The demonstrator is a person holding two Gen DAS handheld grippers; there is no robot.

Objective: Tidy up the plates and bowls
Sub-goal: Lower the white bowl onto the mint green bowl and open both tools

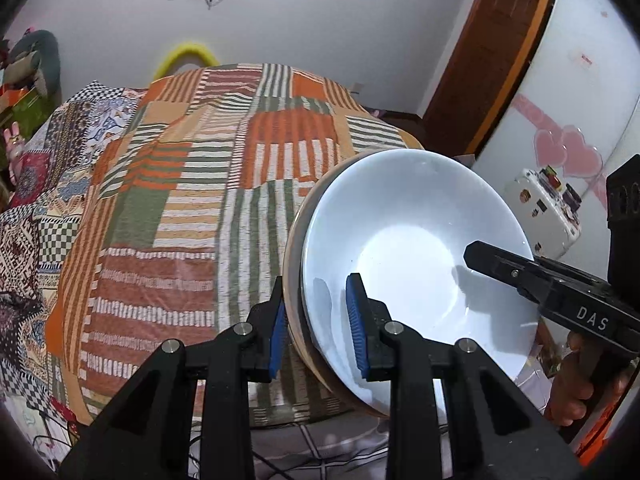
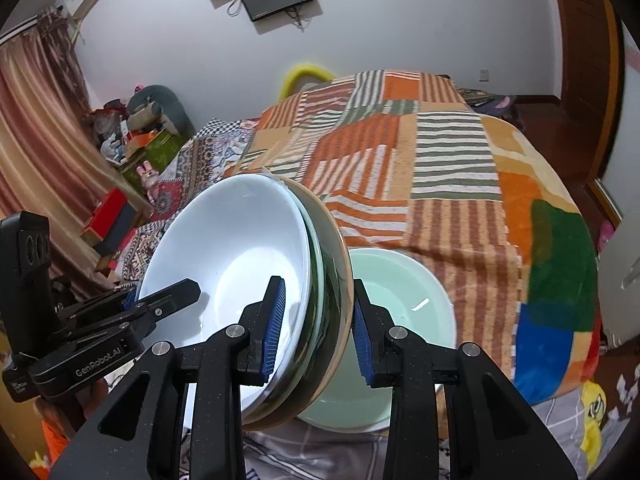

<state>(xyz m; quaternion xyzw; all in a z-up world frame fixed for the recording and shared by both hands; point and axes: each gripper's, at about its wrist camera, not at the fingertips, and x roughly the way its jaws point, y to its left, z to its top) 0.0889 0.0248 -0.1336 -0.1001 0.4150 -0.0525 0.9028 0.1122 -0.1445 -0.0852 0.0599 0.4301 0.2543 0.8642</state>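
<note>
A stack of dishes hangs tilted between both grippers: a white bowl (image 1: 416, 240) (image 2: 240, 248) nests in a dark green plate (image 2: 320, 268), which lies in a tan plate (image 2: 342, 256). My left gripper (image 1: 316, 322) is shut on the stack's rim, one blue pad inside the bowl and one under the tan plate (image 1: 292, 264). My right gripper (image 2: 318, 330) is shut on the opposite rim the same way. Each view shows one of the other gripper's fingers (image 1: 492, 260) (image 2: 176, 292) lying in the bowl. A pale green bowl (image 2: 408, 300) sits below the stack, to its right.
A bed under a striped patchwork blanket (image 1: 200, 200) (image 2: 448, 168) fills the space ahead. A white cabinet with pink hearts (image 1: 568, 148) and a white case (image 1: 540, 208) stand to the right, next to a wooden door (image 1: 492, 60). Curtains (image 2: 36, 140) and floor clutter (image 2: 132, 136) are on the left.
</note>
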